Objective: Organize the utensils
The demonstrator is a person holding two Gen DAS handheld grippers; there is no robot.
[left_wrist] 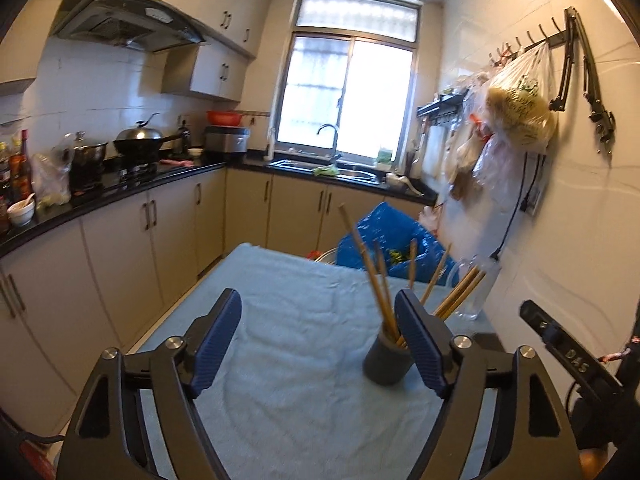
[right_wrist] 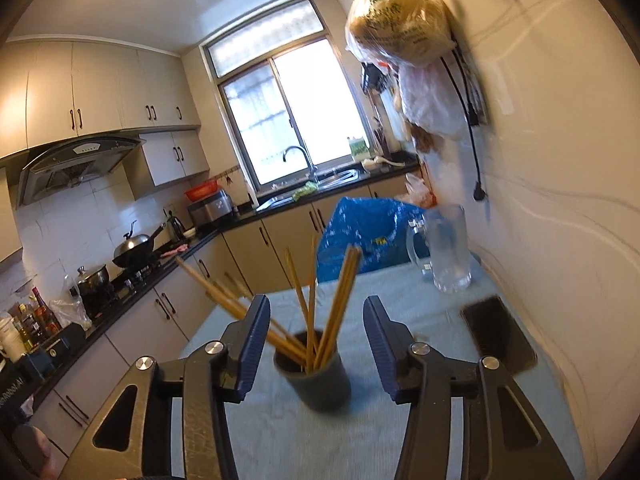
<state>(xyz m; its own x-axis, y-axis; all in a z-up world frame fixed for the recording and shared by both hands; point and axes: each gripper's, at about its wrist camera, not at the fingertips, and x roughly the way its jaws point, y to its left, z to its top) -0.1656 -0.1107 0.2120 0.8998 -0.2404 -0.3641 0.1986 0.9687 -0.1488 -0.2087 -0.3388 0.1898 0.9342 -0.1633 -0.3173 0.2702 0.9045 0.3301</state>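
Note:
A dark grey cup [left_wrist: 387,362] stands upright on the light blue cloth of the table [left_wrist: 288,320]. Several wooden chopsticks [left_wrist: 380,280] stand in it and fan outward. My left gripper [left_wrist: 320,340] is open and empty; the cup sits just left of its right finger [left_wrist: 420,344]. In the right wrist view the same cup [right_wrist: 318,382] with chopsticks [right_wrist: 340,300] stands between and a little beyond my open, empty right gripper [right_wrist: 316,346]. Part of the right gripper [left_wrist: 568,356] shows at the right edge of the left wrist view.
A clear glass jug [right_wrist: 446,252] stands at the table's far right by the wall. A black phone [right_wrist: 498,330] lies flat near it. A blue bag [right_wrist: 368,236] sits behind the table. Plastic bags [left_wrist: 516,108] hang on the right wall. Counters with pots [left_wrist: 136,144] run along the left.

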